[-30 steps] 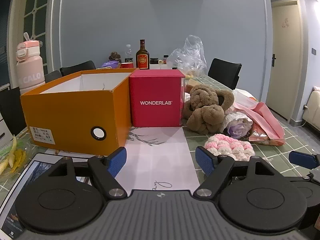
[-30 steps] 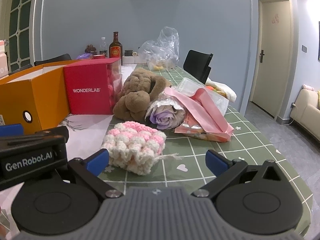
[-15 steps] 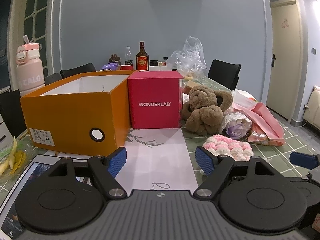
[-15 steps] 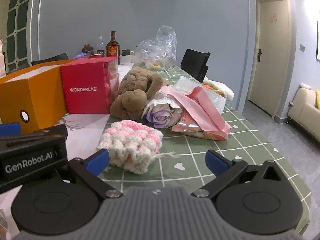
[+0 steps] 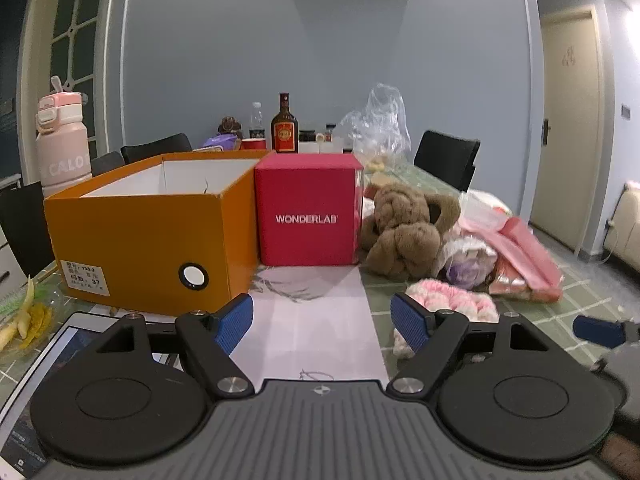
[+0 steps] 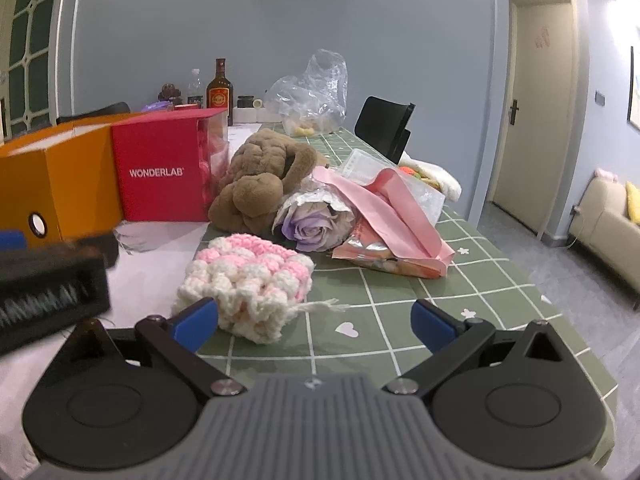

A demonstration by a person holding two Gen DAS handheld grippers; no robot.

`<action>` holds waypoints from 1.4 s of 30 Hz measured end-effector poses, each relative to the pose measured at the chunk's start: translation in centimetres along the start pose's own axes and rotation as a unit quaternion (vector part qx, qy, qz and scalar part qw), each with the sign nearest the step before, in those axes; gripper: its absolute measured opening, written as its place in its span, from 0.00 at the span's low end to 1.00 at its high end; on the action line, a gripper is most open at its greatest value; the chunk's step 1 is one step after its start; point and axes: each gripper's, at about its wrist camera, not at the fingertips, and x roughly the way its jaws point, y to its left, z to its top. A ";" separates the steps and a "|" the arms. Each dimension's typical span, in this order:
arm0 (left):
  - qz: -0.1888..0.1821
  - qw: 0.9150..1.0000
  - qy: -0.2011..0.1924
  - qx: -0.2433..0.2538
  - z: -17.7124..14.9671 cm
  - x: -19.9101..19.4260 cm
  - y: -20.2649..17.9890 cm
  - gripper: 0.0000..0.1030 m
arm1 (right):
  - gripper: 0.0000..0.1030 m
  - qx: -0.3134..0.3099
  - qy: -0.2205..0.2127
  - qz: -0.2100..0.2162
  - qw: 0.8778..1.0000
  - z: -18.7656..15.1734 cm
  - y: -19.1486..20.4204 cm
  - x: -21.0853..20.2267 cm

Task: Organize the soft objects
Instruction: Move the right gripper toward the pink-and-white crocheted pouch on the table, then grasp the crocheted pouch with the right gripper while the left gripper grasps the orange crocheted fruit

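Note:
A pink-and-white crocheted piece (image 6: 244, 280) lies on the green checked tablecloth (image 6: 460, 280), just ahead of my right gripper (image 6: 314, 324), which stands open and empty. Behind it sit a brown plush toy (image 6: 260, 184), a purple fabric rose (image 6: 312, 228) and a pink ribbon bundle (image 6: 396, 216). My left gripper (image 5: 322, 322) is open over white paper (image 5: 316, 320), facing an open orange box (image 5: 148, 232) and a red WONDERLAB box (image 5: 308, 216). The crocheted piece (image 5: 452, 300) and plush toy (image 5: 404, 232) lie to its right.
A pink drinking bottle (image 5: 62, 148) stands far left, with yellow scraps (image 5: 24, 320) at the near left edge. Bottles (image 5: 284, 128) and a clear plastic bag (image 5: 376, 128) stand at the far end. A black chair (image 6: 384, 128) and a door (image 6: 536, 112) are on the right.
Both views have shifted only slightly; the crocheted piece appears a little closer to the right gripper. Nothing was taken hold of or let go.

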 end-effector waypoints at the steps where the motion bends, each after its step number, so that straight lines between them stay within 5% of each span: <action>1: 0.000 1.000 -0.003 -0.003 0.1 -0.1 0.1 0.89 | 0.97 -0.006 -0.001 -0.004 1.000 -0.1 0.1 0.0; 21: 0.023 0.998 -0.044 -0.035 -0.7 3.0 2.5 0.90 | 0.98 -0.057 -0.102 0.066 0.991 -0.6 -0.2 -0.5; 24: 0.012 0.998 -0.027 -0.049 -0.6 4.2 2.9 0.90 | 0.98 -0.045 -0.069 0.077 0.994 0.2 0.3 0.6; 28: -0.080 0.991 0.014 -0.107 -0.7 5.8 4.7 0.90 | 0.98 0.001 -0.043 0.122 0.992 0.9 0.3 2.3; 42: -0.095 0.984 0.054 -0.141 -1.4 6.7 5.6 0.89 | 0.98 0.015 0.041 0.068 0.997 1.8 2.7 5.4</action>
